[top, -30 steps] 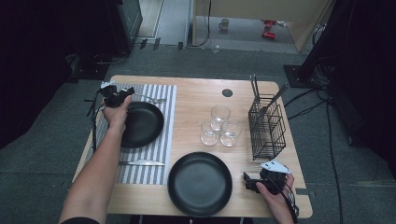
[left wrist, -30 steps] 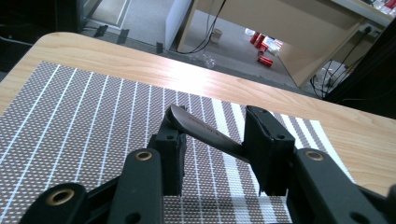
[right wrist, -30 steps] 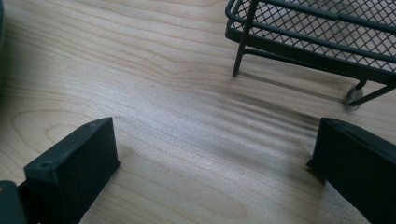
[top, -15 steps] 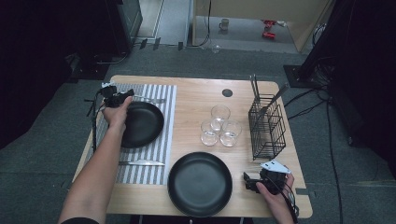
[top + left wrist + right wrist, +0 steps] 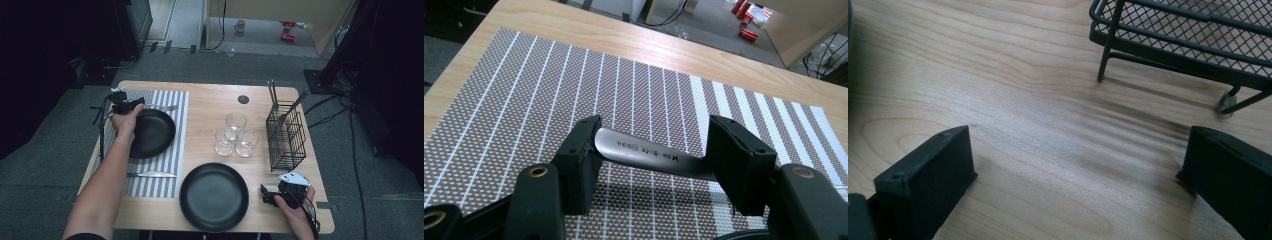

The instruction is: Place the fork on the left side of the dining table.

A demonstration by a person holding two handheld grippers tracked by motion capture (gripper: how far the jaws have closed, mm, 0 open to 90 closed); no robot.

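Observation:
My left gripper (image 5: 127,105) (image 5: 656,145) rests low over the far edge of the striped placemat (image 5: 172,165) (image 5: 549,90), just behind the black plate (image 5: 152,132) that lies on it. A steel utensil handle (image 5: 644,152) (image 5: 161,107) lies flat on the mat between its jaws. The jaws have just been opening, and the pads stand apart from the handle. My right gripper (image 5: 270,195) (image 5: 1073,170) is open above bare wood at the near right, with nothing between its fingers.
A table knife (image 5: 150,174) lies on the mat's near end. A second black plate (image 5: 214,196) sits at the front centre, three glasses (image 5: 235,135) mid-table. A black wire basket (image 5: 286,135) (image 5: 1188,40) with cutlery stands at the right, close to my right gripper.

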